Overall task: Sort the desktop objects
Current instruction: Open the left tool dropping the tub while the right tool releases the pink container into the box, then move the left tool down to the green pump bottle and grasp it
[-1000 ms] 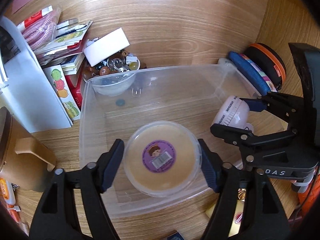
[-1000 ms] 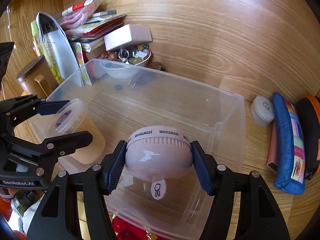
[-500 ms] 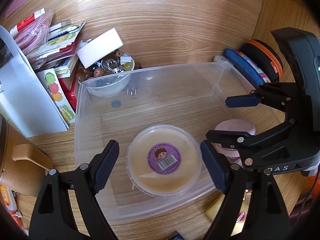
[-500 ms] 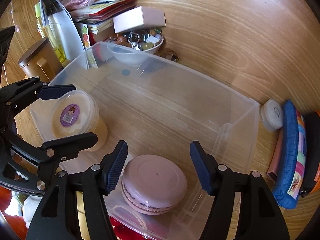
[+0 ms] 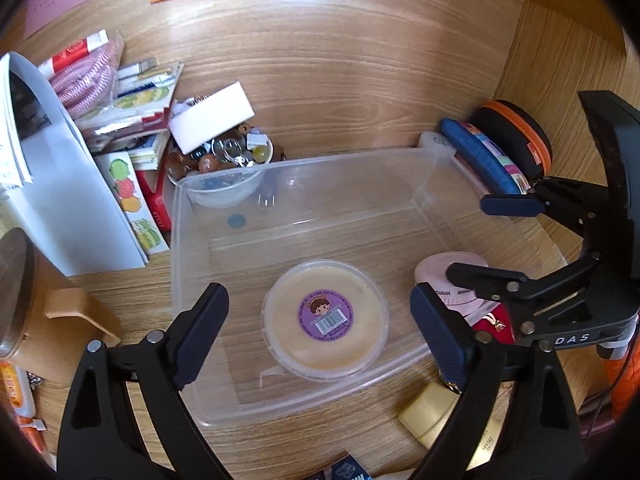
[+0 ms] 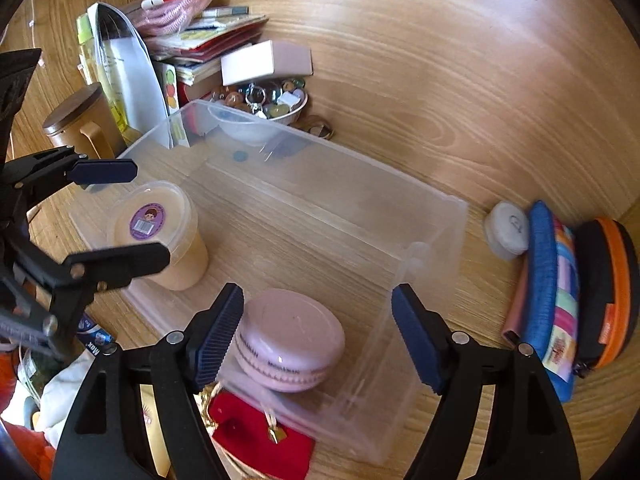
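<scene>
Clear plastic bin (image 6: 424,240) is holding both drops — left gripper (image 5: 320,320) and right gripper (image 6: 316,332) have just been opening, gaping wide, pads off the tub (image 5: 325,320) and pink case (image 6: 290,344) below.

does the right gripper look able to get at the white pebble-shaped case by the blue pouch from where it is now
Probably yes. The right gripper is open and empty, above the clear bin. The white case lies outside the bin's wall, uncovered on top, though snug against the blue pouch.
</scene>
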Tool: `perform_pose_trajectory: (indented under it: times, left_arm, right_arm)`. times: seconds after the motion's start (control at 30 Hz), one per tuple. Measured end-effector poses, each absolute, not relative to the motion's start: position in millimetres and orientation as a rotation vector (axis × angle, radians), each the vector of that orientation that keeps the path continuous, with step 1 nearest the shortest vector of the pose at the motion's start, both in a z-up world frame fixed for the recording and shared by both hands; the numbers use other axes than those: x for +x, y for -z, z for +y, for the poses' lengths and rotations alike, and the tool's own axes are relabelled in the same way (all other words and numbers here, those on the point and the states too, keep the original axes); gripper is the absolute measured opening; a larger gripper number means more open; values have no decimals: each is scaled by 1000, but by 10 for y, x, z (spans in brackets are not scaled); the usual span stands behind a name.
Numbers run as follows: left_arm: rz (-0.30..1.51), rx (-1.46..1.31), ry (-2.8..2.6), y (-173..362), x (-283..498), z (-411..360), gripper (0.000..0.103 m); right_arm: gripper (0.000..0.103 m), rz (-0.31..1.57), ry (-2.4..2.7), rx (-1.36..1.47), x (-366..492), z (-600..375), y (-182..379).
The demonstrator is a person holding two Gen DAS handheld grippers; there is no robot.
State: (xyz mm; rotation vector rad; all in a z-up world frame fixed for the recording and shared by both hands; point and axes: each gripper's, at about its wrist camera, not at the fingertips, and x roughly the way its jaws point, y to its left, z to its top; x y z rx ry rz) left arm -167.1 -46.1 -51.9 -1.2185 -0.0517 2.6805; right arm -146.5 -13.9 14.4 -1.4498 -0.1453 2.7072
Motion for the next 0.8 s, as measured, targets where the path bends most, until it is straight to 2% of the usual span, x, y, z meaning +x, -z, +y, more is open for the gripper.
perform_pose_trajectory:
  times: [0.33, 0.57, 0.8]
  left_arm:
    - [-29, -1144, -2759, 244, -1445, -487, 96]
    - [-85, -1109, -2812, 91, -1209, -584, 97]
    - [-93, -1110, -2865, 106, -879, -716, 99]
  right_arm:
    - [77, -116, -2703, -1357, -1210, -102, -331]
    - [80, -85, -2729, -1266, -922, -176, -525]
    - [83, -93, -2746, -1195, -593, -324, -576]
